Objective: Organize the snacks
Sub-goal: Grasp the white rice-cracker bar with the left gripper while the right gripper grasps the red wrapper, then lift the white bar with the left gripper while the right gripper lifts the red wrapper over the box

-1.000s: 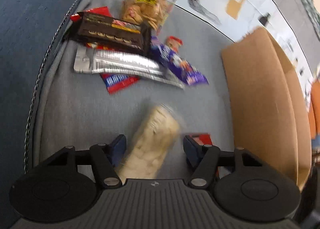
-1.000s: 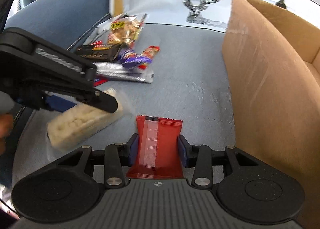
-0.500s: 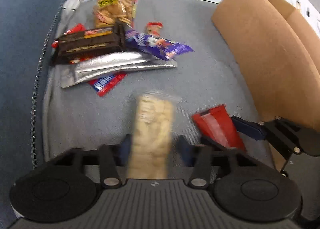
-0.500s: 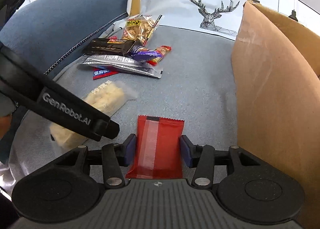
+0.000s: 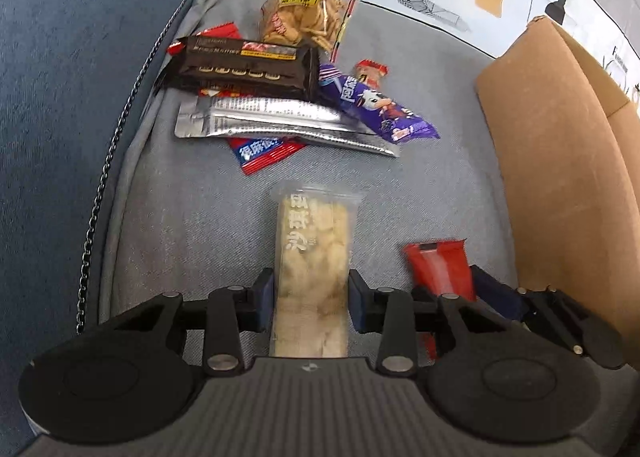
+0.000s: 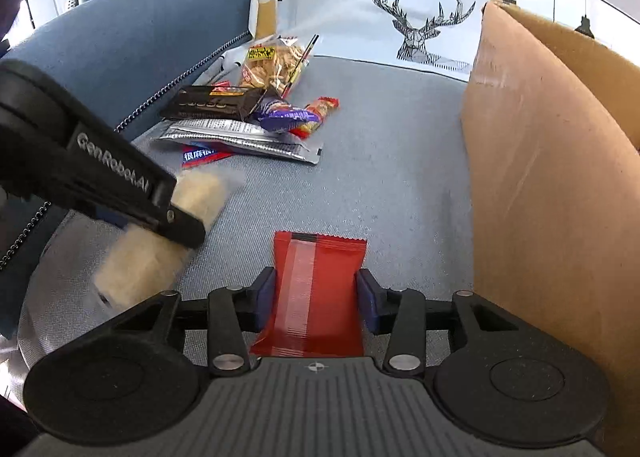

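Note:
A pale cracker bar (image 5: 314, 257) in clear wrap lies lengthwise between the fingers of my left gripper (image 5: 311, 289), which is shut on it. In the right wrist view that bar (image 6: 140, 265) hangs tilted above the grey seat under the left gripper (image 6: 160, 213). My right gripper (image 6: 316, 289) has a red packet (image 6: 316, 269) between its pads. Its jaws are closing and the pads touch both sides of the packet. The left wrist view shows the same red packet (image 5: 438, 265) to the right of the bar.
A snack pile lies further back: black box (image 5: 244, 67), silver pouch (image 5: 280, 121), purple packet (image 5: 376, 105), clear cracker bag (image 5: 304, 17). An open cardboard box (image 6: 540, 177) stands on the right. A blue sofa arm (image 5: 60, 97) rises on the left.
The left gripper's jaws closed from wide apart onto the pale bar and raised it off the seat. The right gripper stayed on the red packet.

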`<state>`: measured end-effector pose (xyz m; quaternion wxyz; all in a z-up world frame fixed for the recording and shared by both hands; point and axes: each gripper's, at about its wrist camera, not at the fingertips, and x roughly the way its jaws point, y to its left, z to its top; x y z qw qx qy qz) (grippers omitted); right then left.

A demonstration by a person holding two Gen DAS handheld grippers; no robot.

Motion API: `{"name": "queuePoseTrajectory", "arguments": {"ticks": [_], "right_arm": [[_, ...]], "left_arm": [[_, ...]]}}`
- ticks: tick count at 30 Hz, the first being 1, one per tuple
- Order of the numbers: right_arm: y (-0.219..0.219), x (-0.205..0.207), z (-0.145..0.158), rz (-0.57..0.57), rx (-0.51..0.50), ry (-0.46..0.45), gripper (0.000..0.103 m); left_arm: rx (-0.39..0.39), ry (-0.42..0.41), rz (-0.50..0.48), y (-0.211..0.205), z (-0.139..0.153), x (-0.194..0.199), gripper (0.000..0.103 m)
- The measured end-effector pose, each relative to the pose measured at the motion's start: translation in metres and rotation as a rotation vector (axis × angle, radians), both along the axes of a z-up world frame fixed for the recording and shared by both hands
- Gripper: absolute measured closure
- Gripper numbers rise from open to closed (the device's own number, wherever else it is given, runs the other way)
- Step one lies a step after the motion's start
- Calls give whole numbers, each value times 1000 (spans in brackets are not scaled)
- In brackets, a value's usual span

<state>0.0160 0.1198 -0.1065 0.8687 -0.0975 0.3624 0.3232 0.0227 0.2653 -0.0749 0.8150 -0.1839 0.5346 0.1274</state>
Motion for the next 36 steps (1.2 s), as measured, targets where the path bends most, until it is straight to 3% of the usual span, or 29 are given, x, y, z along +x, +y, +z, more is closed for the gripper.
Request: {"name": "queuePoseTrajectory", "arguments": {"ticks": [5, 12, 36], "right_arm": [[-2, 2, 0, -13, 8, 10, 55], [0, 1, 0, -16, -1, 6, 54], [2, 0, -1, -15, -7, 2, 53]], "left_arm": [[-25, -5, 20, 5, -2, -4, 62], [12, 0, -8, -2, -3, 0, 61], [11, 5, -20, -1, -5, 2, 61]]}}
